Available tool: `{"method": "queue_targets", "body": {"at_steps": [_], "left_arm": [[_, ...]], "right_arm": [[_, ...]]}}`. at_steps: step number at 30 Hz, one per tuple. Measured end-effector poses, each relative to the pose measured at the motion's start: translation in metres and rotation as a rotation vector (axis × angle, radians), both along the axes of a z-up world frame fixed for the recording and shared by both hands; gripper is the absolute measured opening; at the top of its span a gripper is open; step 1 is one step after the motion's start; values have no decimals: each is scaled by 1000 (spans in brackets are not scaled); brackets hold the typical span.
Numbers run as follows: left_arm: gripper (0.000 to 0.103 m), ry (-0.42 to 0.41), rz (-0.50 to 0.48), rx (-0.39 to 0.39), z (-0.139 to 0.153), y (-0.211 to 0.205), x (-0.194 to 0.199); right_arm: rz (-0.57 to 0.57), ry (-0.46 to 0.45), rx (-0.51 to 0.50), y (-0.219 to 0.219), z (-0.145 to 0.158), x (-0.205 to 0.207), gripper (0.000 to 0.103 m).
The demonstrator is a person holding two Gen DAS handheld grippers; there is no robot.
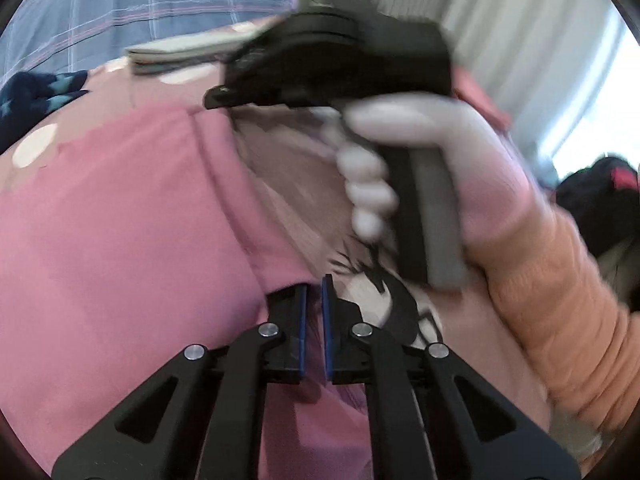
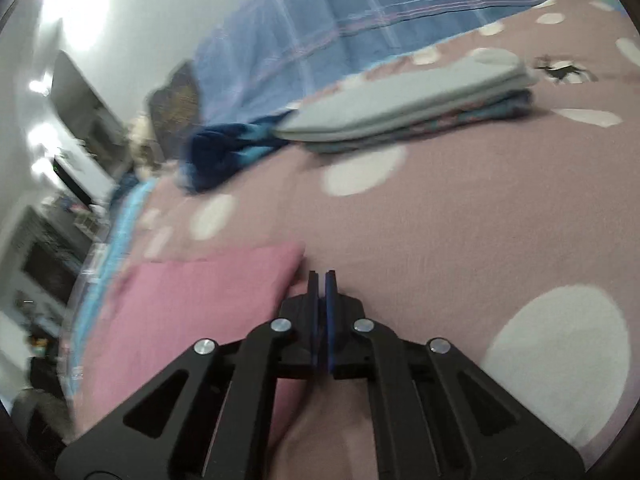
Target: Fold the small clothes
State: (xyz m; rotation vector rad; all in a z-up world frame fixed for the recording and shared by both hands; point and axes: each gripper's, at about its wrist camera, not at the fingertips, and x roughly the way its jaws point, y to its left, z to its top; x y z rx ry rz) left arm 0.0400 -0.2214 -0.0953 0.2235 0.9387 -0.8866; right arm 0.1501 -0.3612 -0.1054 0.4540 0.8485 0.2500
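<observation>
Soft pink knit garment on dotted mauve bedsheet; left gripper jaws pinched on its edge, right gripper jaws together, empty.

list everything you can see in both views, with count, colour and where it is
pink garment: one, pink, spread on the bed under the left gripper; one corner lies beside the right gripper's tips
bedsheet: one, dusty pink with white dots and a small dark animal print, covers the bed
folded clothes stack: one stack, pale grey on top with darker patterned layers below, far side of the bed
dark blue garment: one, navy with light blue marks, crumpled left of the stack
plaid blanket: one, blue check, behind the stack
left gripper: black, blue pads, jaws nearly together
right gripper: black, shut
gloved hand: white glove, orange sleeve, holding the right gripper's handle
</observation>
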Motion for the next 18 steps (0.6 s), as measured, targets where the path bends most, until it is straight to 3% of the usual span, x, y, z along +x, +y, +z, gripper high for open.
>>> {"method": "queue_targets", "body": {"at_steps": [3,5,9,13,15,18], "left_arm": [[6,4,-8,-7,2,1,-3],[16,-1,-25,-5,4,2,-7],[24,37,-88,-26,17,14,-20],[34,-22,-105,4,29,34,-46],[34,-19,-94,28,23,44,-47],[34,15,-92,13,8,52,-49]], "right_arm": [[-16,-9,30,-4,-1,-1,0],[-39,-15,22,-9,-3,-4,0],[-48,-27,104,-20,-5,-8,0],[-60,-25,72,-23,1,-17,3],[-18,-50,37,-10,18,-31,4],[147,-110,50,22,42,-60,6]]}}
